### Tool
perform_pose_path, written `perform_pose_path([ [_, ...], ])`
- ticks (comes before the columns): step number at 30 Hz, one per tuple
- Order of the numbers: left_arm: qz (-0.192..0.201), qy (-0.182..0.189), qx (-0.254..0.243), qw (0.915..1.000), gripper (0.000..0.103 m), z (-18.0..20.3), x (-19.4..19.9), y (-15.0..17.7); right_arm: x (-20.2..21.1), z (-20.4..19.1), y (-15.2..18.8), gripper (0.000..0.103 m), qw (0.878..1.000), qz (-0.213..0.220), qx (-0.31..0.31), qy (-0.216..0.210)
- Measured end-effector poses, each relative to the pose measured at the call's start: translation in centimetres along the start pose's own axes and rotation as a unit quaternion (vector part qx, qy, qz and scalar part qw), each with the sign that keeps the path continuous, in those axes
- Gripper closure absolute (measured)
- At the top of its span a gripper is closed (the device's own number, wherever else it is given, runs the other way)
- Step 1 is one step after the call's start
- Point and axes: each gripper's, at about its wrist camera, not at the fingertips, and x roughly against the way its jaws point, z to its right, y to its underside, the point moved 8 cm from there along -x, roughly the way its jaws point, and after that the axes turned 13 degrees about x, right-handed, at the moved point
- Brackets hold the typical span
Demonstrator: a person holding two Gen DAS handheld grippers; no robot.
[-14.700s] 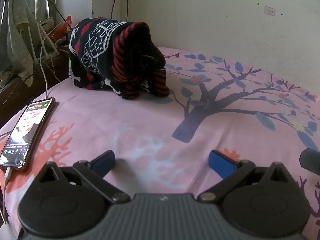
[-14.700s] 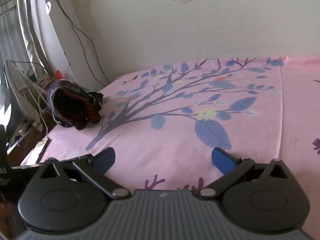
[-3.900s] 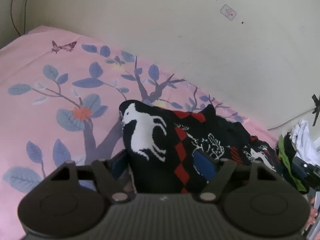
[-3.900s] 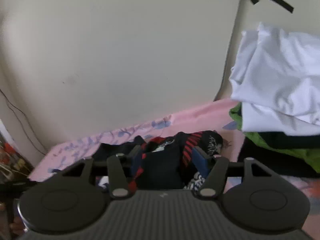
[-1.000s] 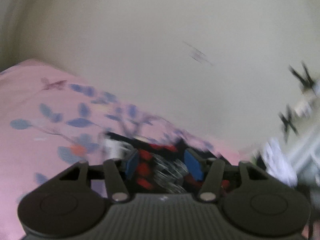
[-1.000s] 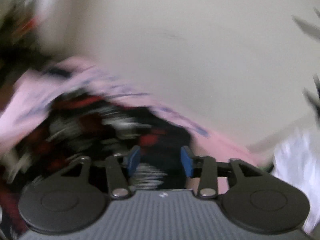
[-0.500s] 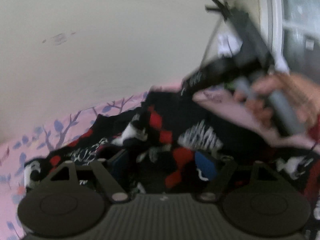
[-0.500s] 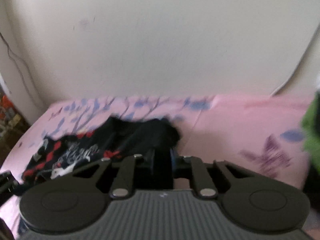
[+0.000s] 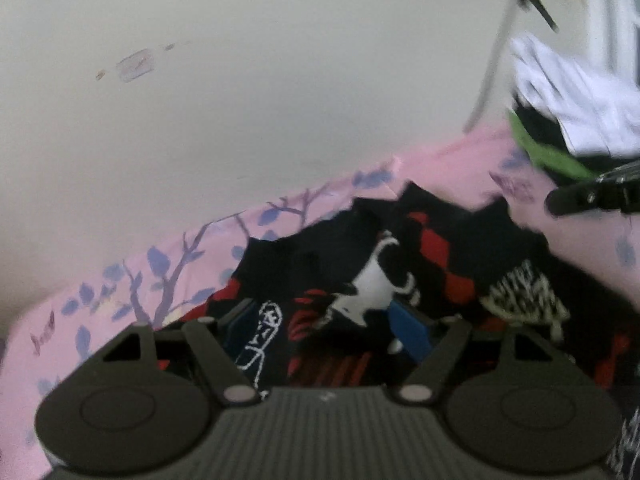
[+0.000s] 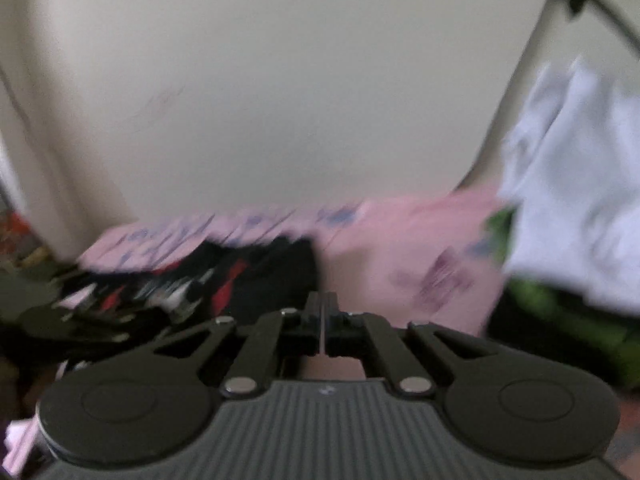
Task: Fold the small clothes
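A black, red and white patterned garment [image 9: 400,256] lies spread on the pink bedsheet [image 9: 168,280]. My left gripper [image 9: 324,330] is over its near edge with cloth bunched between the blue fingers [image 9: 408,326], which stand partly apart. In the blurred right wrist view the garment [image 10: 240,276] lies to the left. My right gripper [image 10: 322,312] has its jaws closed together over the pink sheet [image 10: 400,256], beside the garment's right edge; I cannot tell whether cloth is pinched. The right gripper's tip also shows in the left wrist view [image 9: 592,196].
A pile of folded clothes, white [image 9: 568,96] over green [image 9: 544,152], sits at the right end of the bed; it also shows in the right wrist view [image 10: 572,208]. A pale wall [image 9: 280,100] runs behind the bed. Clutter shows at far left [image 10: 20,248].
The garment now lies more spread on the sheet. My right gripper has swung right, its shut jaws now beside the garment's edge. The hand seen earlier has left the left wrist view.
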Motion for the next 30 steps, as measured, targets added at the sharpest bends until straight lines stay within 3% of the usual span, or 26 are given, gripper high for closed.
perform_pose_path([
  [1, -0.001, -0.005, -0.017, 0.9998, 0.029, 0.2, 0.0, 0.2, 0.0, -1.1, 0.4, 0.103, 1.000, -0.002, 0.017, -0.007],
  [2, -0.001, -0.009, -0.027, 0.9996, 0.030, 0.2, 0.0, 0.3, 0.1, -1.9, 0.6, 0.088, 0.999, -0.002, 0.036, -0.006],
  [3, -0.001, -0.006, -0.032, 0.9995, 0.046, 0.3, 0.0, 0.4, 0.3, -2.6, 0.6, 0.067, 0.998, 0.004, 0.057, -0.003],
  [4, -0.005, 0.001, -0.028, 0.9996, 0.077, 0.1, -0.1, 0.4, 0.8, -3.2, 0.5, 0.036, 0.997, 0.016, 0.071, 0.002],
  [5, -0.010, 0.005, -0.010, 0.9999, 0.087, -0.3, -0.3, 0.2, 1.4, -4.2, 0.2, 0.037, 0.995, 0.033, 0.093, 0.004],
  [7, 0.015, -0.009, 0.055, 0.9983, 0.092, -2.3, 0.2, -0.8, 2.0, -5.9, 0.2, 0.038, 0.988, 0.035, 0.149, 0.006],
  [8, 0.038, -0.009, 0.108, 0.9934, 0.092, -4.0, 1.1, -1.4, 2.2, -6.9, 0.5, 0.038, 0.983, 0.036, 0.179, 0.009],
  [10, 0.073, 0.013, 0.213, 0.9743, 0.093, -7.1, 3.4, -1.5, 2.1, -9.6, 1.1, 0.039, 0.966, 0.031, 0.256, 0.008],
  [12, 0.108, 0.040, 0.306, 0.9451, 0.093, -10.1, 6.0, -0.3, 1.3, -11.2, 1.8, 0.041, 0.949, 0.020, 0.313, 0.017],
  [13, 0.123, 0.039, 0.338, 0.9323, 0.093, -11.3, 7.0, 0.5, 0.4, -11.6, 2.1, 0.049, 0.942, 0.011, 0.334, 0.030],
  [15, 0.135, 0.040, 0.391, 0.9097, 0.092, -13.2, 8.2, 2.5, -1.4, -11.5, 2.6, 0.089, 0.936, -0.007, 0.349, 0.047],
  [16, 0.123, 0.047, 0.404, 0.9050, 0.092, -13.6, 8.0, 3.3, -1.7, -10.8, 2.4, 0.103, 0.932, -0.007, 0.355, 0.067],
  [19, 0.077, 0.089, 0.409, 0.9047, 0.088, -12.0, 6.9, 5.2, 1.3, -7.4, 0.5, 0.103, 0.932, 0.037, 0.326, 0.157],
  [21, 0.040, 0.105, 0.393, 0.9128, 0.084, -9.3, 5.5, 6.4, 3.8, -5.0, 0.9, 0.103, 0.923, 0.034, 0.317, 0.218],
  [22, 0.022, 0.092, 0.382, 0.9193, 0.083, -8.3, 4.9, 6.9, 4.4, -4.1, 1.8, 0.103, 0.917, 0.019, 0.321, 0.238],
  [24, 0.012, 0.078, 0.358, 0.9302, 0.079, -7.0, 4.3, 7.4, 4.6, -2.9, 4.5, 0.102, 0.925, -0.042, 0.313, 0.211],
  [25, 0.012, 0.079, 0.355, 0.9316, 0.070, -7.0, 4.6, 7.3, 5.0, -2.9, 5.2, 0.089, 0.934, -0.051, 0.303, 0.183],
  [26, 0.012, 0.087, 0.362, 0.9280, 0.066, -7.2, 5.1, 7.1, 5.9, -3.2, 5.2, 0.070, 0.945, -0.045, 0.289, 0.149],
  [28, 0.033, 0.095, 0.382, 0.9188, 0.044, -8.3, 6.4, 6.0, 7.9, -3.1, 3.4, 0.067, 0.962, -0.009, 0.249, 0.115],
  [30, 0.052, 0.076, 0.368, 0.9253, 0.032, -8.6, 7.1, 4.7, 8.8, -2.3, 0.7, 0.061, 0.978, 0.036, 0.187, 0.084],
])
